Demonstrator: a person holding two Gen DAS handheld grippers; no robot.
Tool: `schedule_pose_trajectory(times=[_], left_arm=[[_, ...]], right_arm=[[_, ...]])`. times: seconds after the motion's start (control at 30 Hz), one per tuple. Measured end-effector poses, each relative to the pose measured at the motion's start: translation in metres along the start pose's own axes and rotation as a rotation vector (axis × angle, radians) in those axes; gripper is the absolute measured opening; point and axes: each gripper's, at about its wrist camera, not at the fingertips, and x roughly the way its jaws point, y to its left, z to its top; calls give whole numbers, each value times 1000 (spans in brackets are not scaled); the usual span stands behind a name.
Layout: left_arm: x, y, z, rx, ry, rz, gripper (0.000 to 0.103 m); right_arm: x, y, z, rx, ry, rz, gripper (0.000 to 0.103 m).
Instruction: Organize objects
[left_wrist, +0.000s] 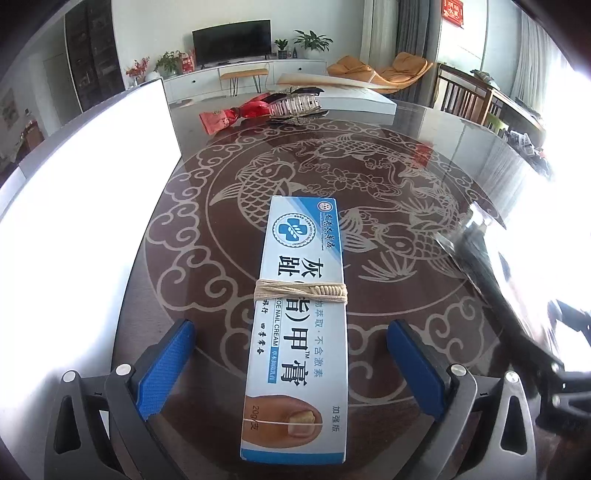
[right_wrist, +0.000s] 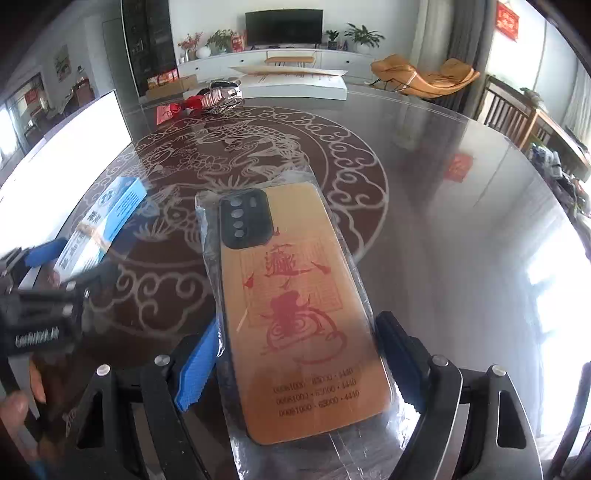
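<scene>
A blue-and-white nail cream box (left_wrist: 299, 325) with string wound around its middle lies on the glass table between the wide-open blue fingers of my left gripper (left_wrist: 291, 365), touching neither pad. The box also shows in the right wrist view (right_wrist: 107, 218). An orange phone case in a clear plastic bag (right_wrist: 299, 314) sits between the fingers of my right gripper (right_wrist: 299, 365); both pads press against the bag's edges. The left gripper (right_wrist: 40, 280) appears at the left of the right wrist view.
A red packet (left_wrist: 225, 118) and a clear hair clip (left_wrist: 295, 105) lie at the table's far side. A white board (left_wrist: 85, 177) stands at the left. A white flat box (left_wrist: 332, 92) lies at the far edge. Wooden chairs (left_wrist: 465, 96) stand at the right.
</scene>
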Motion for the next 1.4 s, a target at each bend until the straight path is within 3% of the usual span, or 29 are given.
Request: schedule_pose_trajectory(times=[0.1, 0.23, 1.4], left_arm=[[0, 0, 0, 0, 0, 0, 103], [0, 0, 0, 0, 1, 0, 103], [1, 0, 0, 0, 1, 0, 103]], right_arm=[[-6, -3, -12, 10, -18, -27, 90], [4, -4, -3, 44, 16, -4, 103], [-9, -2, -13, 39, 9, -6, 103]])
